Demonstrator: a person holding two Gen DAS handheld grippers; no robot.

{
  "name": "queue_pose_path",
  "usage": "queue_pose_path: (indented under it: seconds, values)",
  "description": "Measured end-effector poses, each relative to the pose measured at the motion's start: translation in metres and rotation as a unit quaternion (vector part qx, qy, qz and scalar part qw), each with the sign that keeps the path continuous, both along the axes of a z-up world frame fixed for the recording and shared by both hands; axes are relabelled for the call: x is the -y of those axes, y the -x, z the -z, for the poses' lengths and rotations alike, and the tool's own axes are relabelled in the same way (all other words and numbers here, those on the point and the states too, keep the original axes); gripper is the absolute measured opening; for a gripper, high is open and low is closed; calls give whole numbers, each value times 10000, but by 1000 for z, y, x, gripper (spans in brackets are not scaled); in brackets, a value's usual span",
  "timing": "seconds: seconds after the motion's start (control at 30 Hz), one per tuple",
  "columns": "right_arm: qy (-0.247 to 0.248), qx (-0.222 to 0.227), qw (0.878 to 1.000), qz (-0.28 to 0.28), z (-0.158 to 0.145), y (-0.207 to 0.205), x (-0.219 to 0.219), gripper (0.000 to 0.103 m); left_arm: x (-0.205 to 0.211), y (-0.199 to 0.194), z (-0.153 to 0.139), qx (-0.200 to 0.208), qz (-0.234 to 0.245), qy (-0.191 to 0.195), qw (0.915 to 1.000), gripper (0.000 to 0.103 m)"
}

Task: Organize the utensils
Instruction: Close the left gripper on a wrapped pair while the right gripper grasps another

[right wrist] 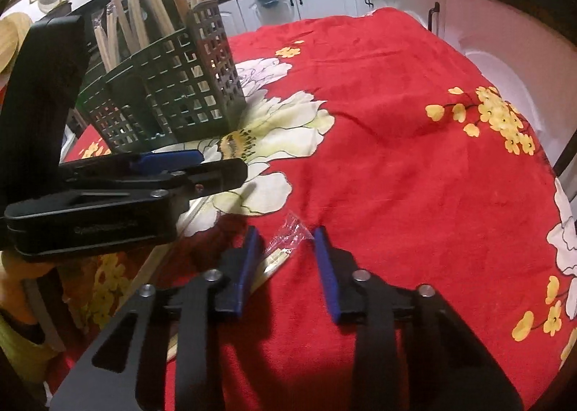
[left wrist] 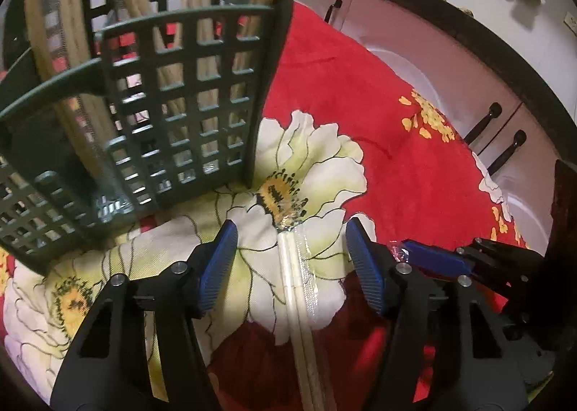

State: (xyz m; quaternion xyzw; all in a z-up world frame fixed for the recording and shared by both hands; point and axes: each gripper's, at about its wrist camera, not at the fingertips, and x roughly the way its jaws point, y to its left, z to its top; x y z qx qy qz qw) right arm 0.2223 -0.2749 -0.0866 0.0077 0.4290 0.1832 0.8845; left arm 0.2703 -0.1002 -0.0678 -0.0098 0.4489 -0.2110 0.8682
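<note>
Lying btwn spread left hand-held gripper (left wrist: 291, 227) pads: wrapped chopsticks (left wrist: 299, 274); right hand-held gripper (right wrist: 285, 236) spread round wrapper end, untouched.

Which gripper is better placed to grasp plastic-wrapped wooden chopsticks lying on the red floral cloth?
Left. The left gripper squarely straddles the plastic-wrapped wooden chopsticks, beside the green plastic lattice basket.

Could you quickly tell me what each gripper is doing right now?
Left gripper: open, straddling the wrapped chopsticks.
Right gripper: open around the wrapper's end.
</note>
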Motion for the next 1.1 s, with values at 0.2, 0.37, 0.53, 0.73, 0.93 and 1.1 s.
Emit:
queue_pose_path:
  seconds: [0.2, 0.37, 0.53, 0.73, 0.93, 1.1]
  values:
    - [-131, 17, 9999, 54, -1, 1, 6, 12, 4, -6, 3, 17, -26, -121, 9999, 34]
    - [-357, 58, 9993, 115, -5, 2, 14, 8, 5, -12, 6, 38, -64, -221, 9997, 18]
    - [-494, 256, 9983, 155, -15, 7, 19, 7, -6, -14, 6, 17, -120, -158, 9998, 8]
    - [-522, 600, 9968, 116, -36, 15, 20, 7, -21, -12, 2, -48, -168, 11, 9998, 4]
    - [-543, 962, 9939, 51, -58, 24, 18, 7, -39, 0, -8, -4, -204, 189, 9996, 4]
    - [-600, 1309, 9895, -113, -81, 32, 13, 7, -54, 17, -33, 272, -252, 397, 9985, 3]
